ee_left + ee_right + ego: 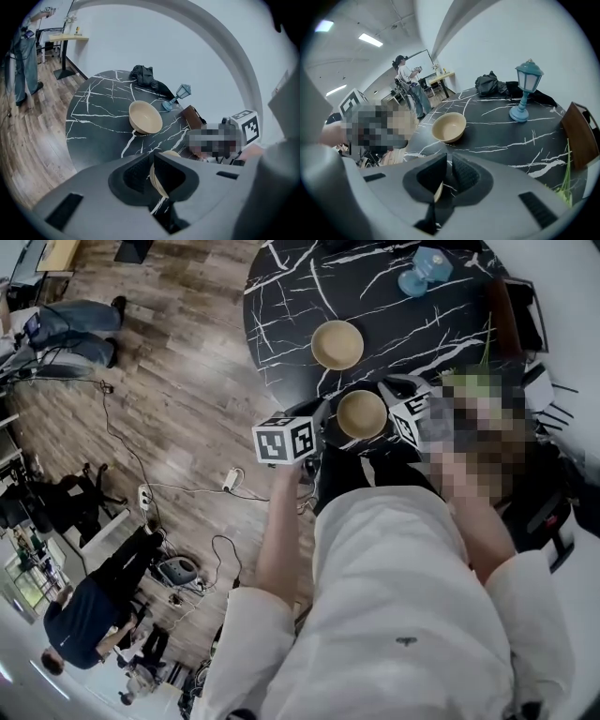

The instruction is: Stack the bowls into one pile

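The print we can make out is the black-and-white square marker pattern on each gripper's cube. Our left gripper [328, 423] points steeply down at the near edge of the black marbled table [281, 306]. A bare forearm [279, 540] runs back from it to a white sleeve [246, 643]. The right gripper [390, 411] faces it from the other side, its arm mostly under a mosaic patch.

Between them is the near bowl [362, 414], tan and upright. The left jaws are clamped on one side of its rim, and the right jaws stand narrow on the opposite rim. We cannot tell whether it rests on the table or is lifted. The far bowl [337, 344] sits upright further in, apart from it, and a blue lamp [526, 89] stands beyond.
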### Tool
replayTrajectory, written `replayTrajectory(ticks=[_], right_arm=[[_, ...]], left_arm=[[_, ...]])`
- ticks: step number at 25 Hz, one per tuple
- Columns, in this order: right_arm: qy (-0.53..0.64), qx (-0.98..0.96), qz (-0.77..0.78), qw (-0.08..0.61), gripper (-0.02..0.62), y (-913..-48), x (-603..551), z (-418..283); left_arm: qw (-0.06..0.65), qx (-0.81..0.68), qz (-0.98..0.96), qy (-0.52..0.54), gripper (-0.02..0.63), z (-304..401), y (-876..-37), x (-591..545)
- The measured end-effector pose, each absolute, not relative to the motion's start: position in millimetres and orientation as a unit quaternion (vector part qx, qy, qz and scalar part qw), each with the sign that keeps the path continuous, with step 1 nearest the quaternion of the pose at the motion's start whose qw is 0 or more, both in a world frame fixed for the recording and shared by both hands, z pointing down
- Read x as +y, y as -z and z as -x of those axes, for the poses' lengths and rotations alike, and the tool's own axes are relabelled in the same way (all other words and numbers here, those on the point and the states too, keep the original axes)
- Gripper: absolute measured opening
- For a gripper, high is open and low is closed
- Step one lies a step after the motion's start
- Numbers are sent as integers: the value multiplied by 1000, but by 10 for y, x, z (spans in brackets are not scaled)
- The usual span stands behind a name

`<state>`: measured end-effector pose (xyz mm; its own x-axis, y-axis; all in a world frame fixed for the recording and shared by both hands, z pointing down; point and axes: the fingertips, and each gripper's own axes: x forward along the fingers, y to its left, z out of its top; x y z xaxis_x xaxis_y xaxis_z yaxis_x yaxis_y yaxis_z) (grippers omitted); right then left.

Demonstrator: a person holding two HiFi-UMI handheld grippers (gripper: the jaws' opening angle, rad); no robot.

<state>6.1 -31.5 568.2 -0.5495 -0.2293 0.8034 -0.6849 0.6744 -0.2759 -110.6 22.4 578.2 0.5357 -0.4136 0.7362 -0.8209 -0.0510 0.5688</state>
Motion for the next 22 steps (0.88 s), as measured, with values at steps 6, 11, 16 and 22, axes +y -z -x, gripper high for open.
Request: replayTrajectory(ticks=[6, 11, 16, 22], right_arm=[[-306, -821, -291, 383, 46, -5700, -483, 34], [-318, -812, -303, 384, 64, -5751, -638, 113], [-325, -801, -319, 389, 84, -5814, -789, 170], [-338, -790, -333, 389, 84, -5880, -907, 229]], left_arm=[[536, -427, -703, -189, 55, 1177, -5846, 20], [542, -417, -706, -184, 70, 1243, -5901, -177], [548, -417, -703, -176, 78, 1334, -5980, -417], [561, -416, -698, -159, 78, 1395, -6032, -636]])
